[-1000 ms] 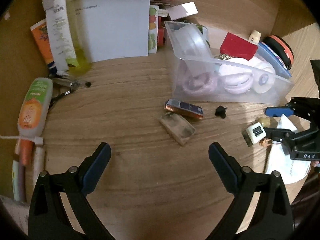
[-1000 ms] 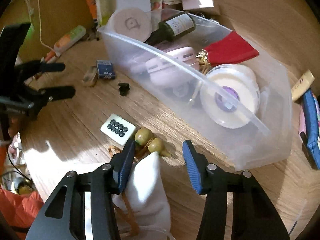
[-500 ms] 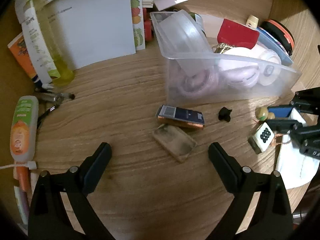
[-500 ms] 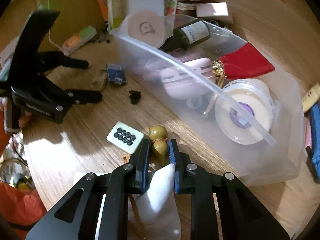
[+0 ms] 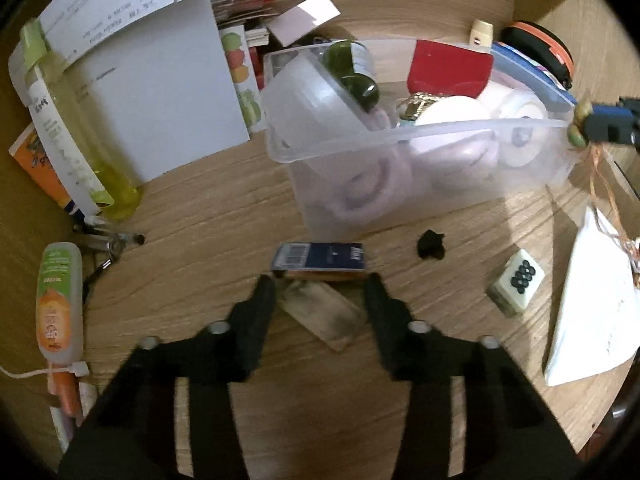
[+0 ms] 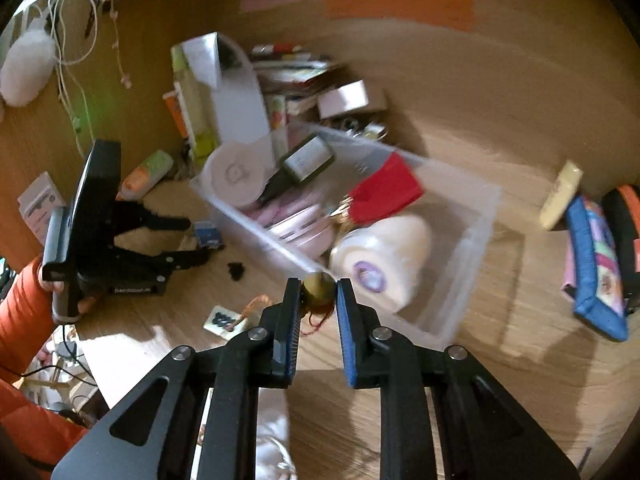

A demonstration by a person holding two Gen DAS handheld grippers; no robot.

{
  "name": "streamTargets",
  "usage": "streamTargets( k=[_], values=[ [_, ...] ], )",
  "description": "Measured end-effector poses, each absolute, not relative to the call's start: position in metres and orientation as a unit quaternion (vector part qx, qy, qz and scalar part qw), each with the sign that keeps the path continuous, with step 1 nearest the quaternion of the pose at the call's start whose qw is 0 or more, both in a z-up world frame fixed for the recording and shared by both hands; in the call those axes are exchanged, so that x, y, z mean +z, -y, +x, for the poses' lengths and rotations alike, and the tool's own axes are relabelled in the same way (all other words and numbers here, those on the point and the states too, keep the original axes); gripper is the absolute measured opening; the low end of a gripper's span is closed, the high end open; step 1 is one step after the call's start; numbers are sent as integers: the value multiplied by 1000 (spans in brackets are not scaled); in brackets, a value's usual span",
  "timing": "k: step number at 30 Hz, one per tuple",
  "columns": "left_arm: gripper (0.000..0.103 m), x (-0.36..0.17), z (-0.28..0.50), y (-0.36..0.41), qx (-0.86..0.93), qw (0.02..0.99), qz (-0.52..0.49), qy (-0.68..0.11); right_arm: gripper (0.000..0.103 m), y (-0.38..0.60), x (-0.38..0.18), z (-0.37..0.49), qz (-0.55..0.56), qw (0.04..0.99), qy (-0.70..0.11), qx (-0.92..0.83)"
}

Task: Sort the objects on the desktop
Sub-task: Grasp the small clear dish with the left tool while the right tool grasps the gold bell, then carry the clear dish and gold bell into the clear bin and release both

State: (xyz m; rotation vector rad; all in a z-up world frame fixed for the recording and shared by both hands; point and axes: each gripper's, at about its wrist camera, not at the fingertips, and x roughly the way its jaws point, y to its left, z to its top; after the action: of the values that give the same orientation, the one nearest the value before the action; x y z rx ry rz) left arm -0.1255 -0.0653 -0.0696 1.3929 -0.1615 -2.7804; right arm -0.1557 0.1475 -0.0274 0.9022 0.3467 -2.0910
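My right gripper (image 6: 318, 292) is shut on a green bead charm (image 6: 318, 285) with a copper cord (image 5: 600, 184), held up in the air near the front rim of the clear plastic bin (image 6: 476, 216); the charm also shows in the left wrist view (image 5: 576, 126). My left gripper (image 5: 320, 286) is low over the desk, its jaws part closed around a worn flat clear case (image 5: 324, 316), beside a blue card box (image 5: 320, 258). I cannot tell whether the fingers touch the case. The bin (image 5: 400, 136) holds pink cases, a white tape roll, a red cloth and a dark bottle.
On the desk lie a black clip (image 5: 431, 244), a white mahjong tile (image 5: 516, 282) and a white cloth (image 5: 592, 312). A yellow bottle (image 5: 80, 152), papers and an orange tube (image 5: 54, 300) stand at the left. A blue pouch (image 6: 592, 264) lies at the right.
My right gripper has lifted the bead charm off the desk up toward the bin. My left gripper has moved forward and down and narrowed its jaws around the clear case.
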Motion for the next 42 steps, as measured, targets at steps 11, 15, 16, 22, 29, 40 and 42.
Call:
streamTargets(
  k=[11,15,16,22,29,40,42],
  values=[
    [43,-63,-101,62,-899,47,433,51,16,-172,-17,-166,345,395,-95,-846],
    [43,-45,-87,62,-909,56,410,42,16,-179,-11,-167,337,396,-78,-851],
    [43,-41,-85,61,-912,57,405,38,16,-181,-8,-167,333,395,-75,-853],
    [43,-5,-74,57,-932,57,358,17,16,-193,12,-167,305,393,-56,-866],
    [43,29,-77,50,-946,56,317,21,16,-199,26,-171,285,382,-67,-876],
    [43,51,-120,35,-951,38,307,-3,16,-187,34,-193,268,399,-57,-875],
    [43,53,-128,33,-951,27,309,-12,16,-183,34,-200,268,396,-55,-877]
  ],
)
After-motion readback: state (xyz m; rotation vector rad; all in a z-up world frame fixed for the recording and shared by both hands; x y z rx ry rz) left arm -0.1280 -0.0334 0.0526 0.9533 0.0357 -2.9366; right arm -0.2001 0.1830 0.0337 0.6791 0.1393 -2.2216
